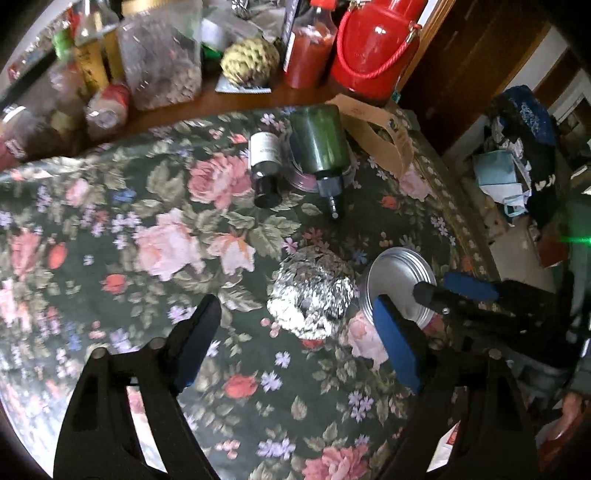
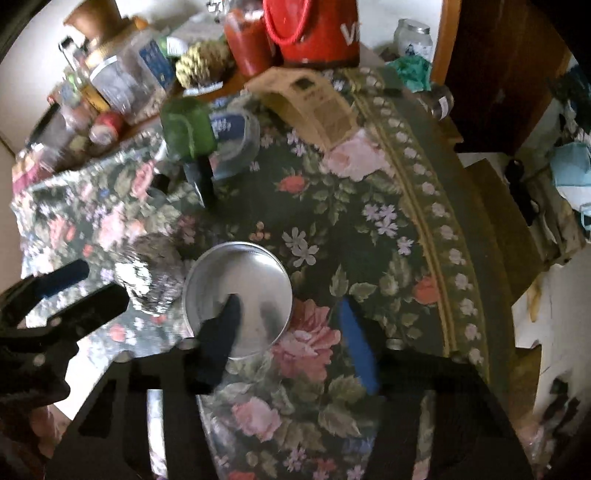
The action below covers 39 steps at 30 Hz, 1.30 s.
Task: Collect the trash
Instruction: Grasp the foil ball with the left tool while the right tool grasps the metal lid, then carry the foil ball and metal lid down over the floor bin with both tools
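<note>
Left wrist view showed both grippers, left gripper (image 1: 295, 325) and right gripper (image 2: 291, 314), unclenched above uncollected foil ball (image 1: 310, 295) and tin lid (image 2: 238, 299), holding nothing.

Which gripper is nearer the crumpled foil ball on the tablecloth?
Left. The left gripper stands open with the foil ball between its fingers; the right gripper sits beside it, over the metal lid.

A large white letter "V" shows on the shiny red metal canister with a red cord handle (image 2: 317, 33); what follows it is cut off. The white label on the small dark bottle lying on its side (image 1: 264, 147) and the printed patch on the brown paper bag (image 2: 314, 99) carry print, probably text, too blurred to read.
</note>
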Each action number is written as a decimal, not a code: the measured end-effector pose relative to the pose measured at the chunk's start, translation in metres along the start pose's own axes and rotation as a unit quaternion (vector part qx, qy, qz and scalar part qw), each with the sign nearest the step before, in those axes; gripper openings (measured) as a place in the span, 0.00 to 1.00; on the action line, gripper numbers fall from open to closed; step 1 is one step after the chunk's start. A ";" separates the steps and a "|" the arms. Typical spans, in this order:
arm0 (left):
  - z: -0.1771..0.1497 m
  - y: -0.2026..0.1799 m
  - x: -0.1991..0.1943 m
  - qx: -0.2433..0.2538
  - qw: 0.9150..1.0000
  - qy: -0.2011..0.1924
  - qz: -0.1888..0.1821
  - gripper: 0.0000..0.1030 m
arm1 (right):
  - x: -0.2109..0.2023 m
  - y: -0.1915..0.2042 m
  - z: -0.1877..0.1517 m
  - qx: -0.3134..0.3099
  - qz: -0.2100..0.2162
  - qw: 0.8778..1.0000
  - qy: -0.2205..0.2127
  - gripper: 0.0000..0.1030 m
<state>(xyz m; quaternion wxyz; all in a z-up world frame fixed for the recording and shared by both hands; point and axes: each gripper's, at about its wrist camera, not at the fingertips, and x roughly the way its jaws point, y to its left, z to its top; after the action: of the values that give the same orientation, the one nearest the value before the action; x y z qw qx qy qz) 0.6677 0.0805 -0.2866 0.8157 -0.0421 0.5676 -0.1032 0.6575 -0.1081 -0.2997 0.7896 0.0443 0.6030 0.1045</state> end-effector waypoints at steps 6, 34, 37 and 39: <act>0.005 0.005 0.019 0.001 1.000 0.011 -0.015 0.70 | 0.003 0.011 0.001 -0.028 -0.024 0.999 -0.022 0.19; 0.021 -0.045 -0.069 0.002 0.996 -0.081 0.027 0.48 | -0.106 -0.014 -0.003 -0.037 -0.017 0.991 -0.125 0.03; 0.012 -0.058 -0.100 -0.003 0.992 -0.120 0.049 0.48 | -0.135 -0.017 -0.007 -0.055 -0.004 0.987 -0.153 0.03; 0.004 -0.067 -0.116 -0.008 0.988 -0.142 0.065 0.48 | -0.147 -0.019 -0.008 -0.067 0.004 0.984 -0.165 0.03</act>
<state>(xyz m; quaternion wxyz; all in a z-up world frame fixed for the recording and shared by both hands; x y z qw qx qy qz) 0.6242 0.0404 -0.1662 0.8926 -0.0260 0.4486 -0.0378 0.6146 -0.1595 -0.1667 0.8792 0.0103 0.4554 0.1396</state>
